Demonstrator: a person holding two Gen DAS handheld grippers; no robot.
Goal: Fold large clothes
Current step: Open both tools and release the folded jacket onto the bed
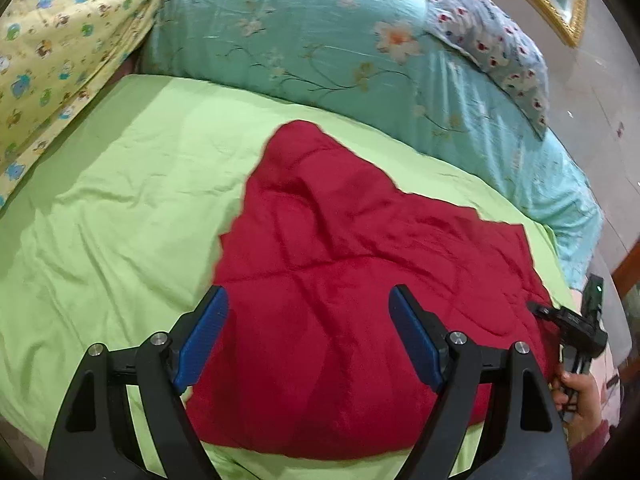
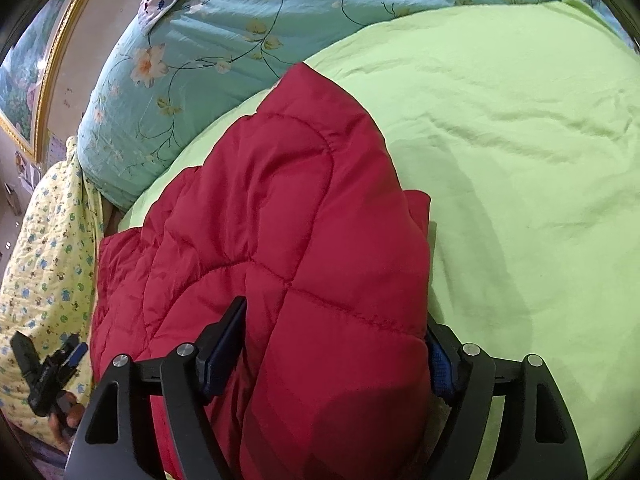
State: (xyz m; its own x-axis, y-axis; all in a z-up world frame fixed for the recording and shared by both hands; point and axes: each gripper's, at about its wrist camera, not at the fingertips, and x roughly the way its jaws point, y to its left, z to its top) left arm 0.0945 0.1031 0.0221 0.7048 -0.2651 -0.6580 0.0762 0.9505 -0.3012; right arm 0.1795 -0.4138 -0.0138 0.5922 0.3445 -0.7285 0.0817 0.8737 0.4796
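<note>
On the bed's green sheet my red quilted jacket lies folded, its long axis running away from me toward the floral duvet, near edge cut off. My left hand-held gripper hovers spread above it; my right hand-held gripper straddles a fold, one finger half hidden, grip unclear.
</note>
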